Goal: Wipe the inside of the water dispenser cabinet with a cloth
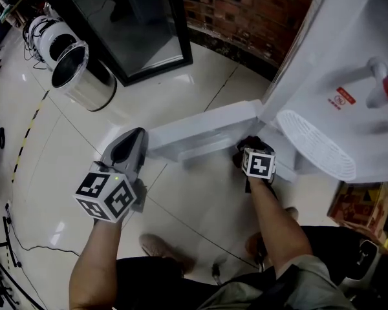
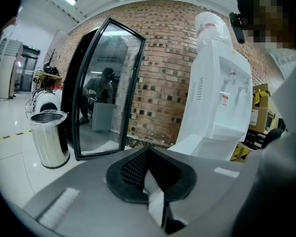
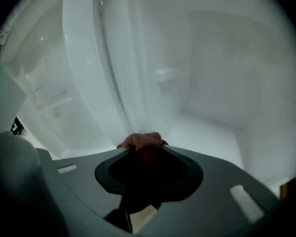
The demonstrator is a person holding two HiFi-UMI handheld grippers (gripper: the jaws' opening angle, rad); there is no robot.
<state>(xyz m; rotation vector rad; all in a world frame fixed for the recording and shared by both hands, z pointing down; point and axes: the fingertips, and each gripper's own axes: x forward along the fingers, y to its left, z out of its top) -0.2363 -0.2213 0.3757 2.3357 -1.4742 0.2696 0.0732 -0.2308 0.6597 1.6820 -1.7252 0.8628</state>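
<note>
The white water dispenser (image 1: 349, 76) stands at the right, its low cabinet door (image 1: 204, 129) swung open to the left. My right gripper (image 1: 247, 147) reaches into the cabinet opening below the drip tray (image 1: 313, 144). In the right gripper view the right gripper (image 3: 143, 149) is shut on a reddish-brown cloth (image 3: 142, 140), which sticks out past the tips close to the white cabinet interior (image 3: 212, 112). My left gripper (image 1: 133, 137) hovers left of the open door, over the floor. Its jaws (image 2: 149, 154) are shut with nothing between them; the dispenser (image 2: 219, 98) shows ahead of it.
A steel waste bin (image 1: 77, 73) stands at the back left on the glossy tile floor. A black-framed glass panel (image 1: 139, 28) leans against the brick wall (image 1: 246, 5). Yellow cartons (image 1: 362, 202) sit to the dispenser's right. The person's feet (image 1: 161, 247) are below the grippers.
</note>
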